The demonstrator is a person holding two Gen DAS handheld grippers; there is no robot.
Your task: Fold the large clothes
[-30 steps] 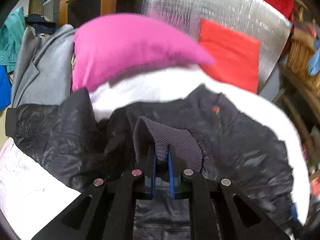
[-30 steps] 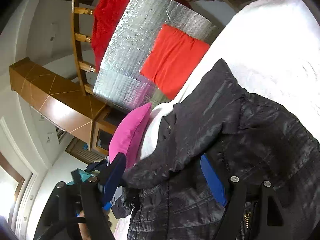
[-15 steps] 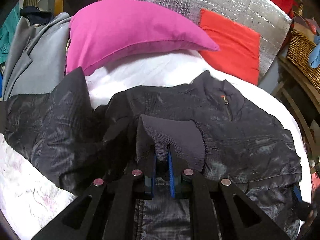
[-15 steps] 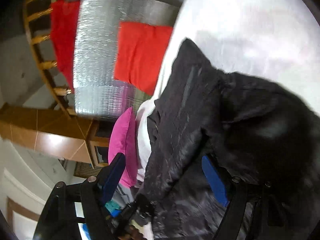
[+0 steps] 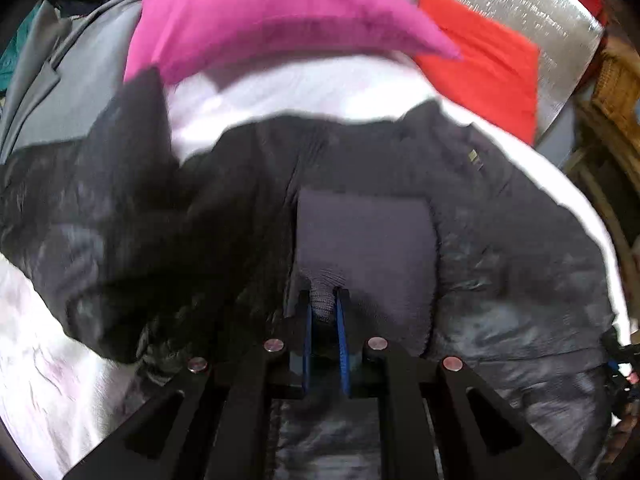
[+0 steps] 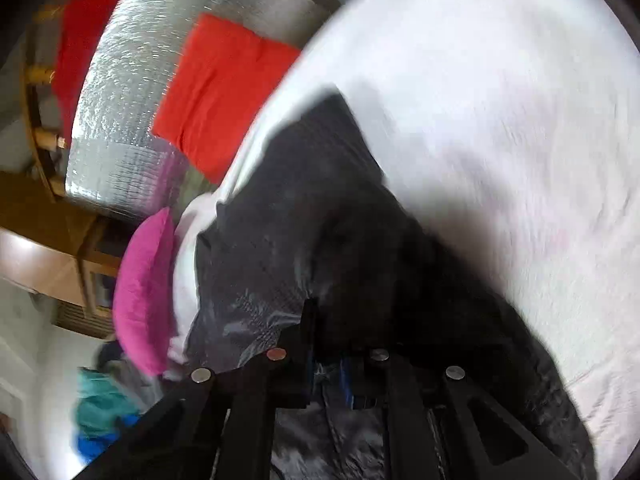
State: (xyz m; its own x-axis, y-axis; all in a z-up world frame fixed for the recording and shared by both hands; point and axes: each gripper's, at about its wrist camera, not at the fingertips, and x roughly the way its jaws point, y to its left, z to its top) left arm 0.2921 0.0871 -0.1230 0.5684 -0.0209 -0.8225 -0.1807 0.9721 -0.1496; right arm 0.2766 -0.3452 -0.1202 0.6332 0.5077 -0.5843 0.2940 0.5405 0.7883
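A black quilted jacket (image 5: 500, 220) lies spread on a white bedsheet (image 5: 300, 92). My left gripper (image 5: 324, 308) is shut on the sleeve's grey ribbed cuff (image 5: 368, 240), which lies folded over the jacket's middle. In the right wrist view the same jacket (image 6: 300, 220) runs away from me across the sheet (image 6: 480, 100). My right gripper (image 6: 326, 360) has its jaws closing, nearly together, with a bunch of the jacket's shiny fabric pinched between the blue pads. Both views are blurred by motion.
A pink pillow (image 5: 260, 12) and a red cushion (image 5: 488, 60) lie at the head of the bed against a silver foil panel (image 6: 120, 100). A grey coat (image 5: 60, 92) lies at the left. A wicker basket (image 5: 616, 80) stands at the right.
My right gripper's jaws, wide apart before, have come together on the jacket fabric. My left gripper has sunk toward the jacket with the cuff, which now lies flatter.
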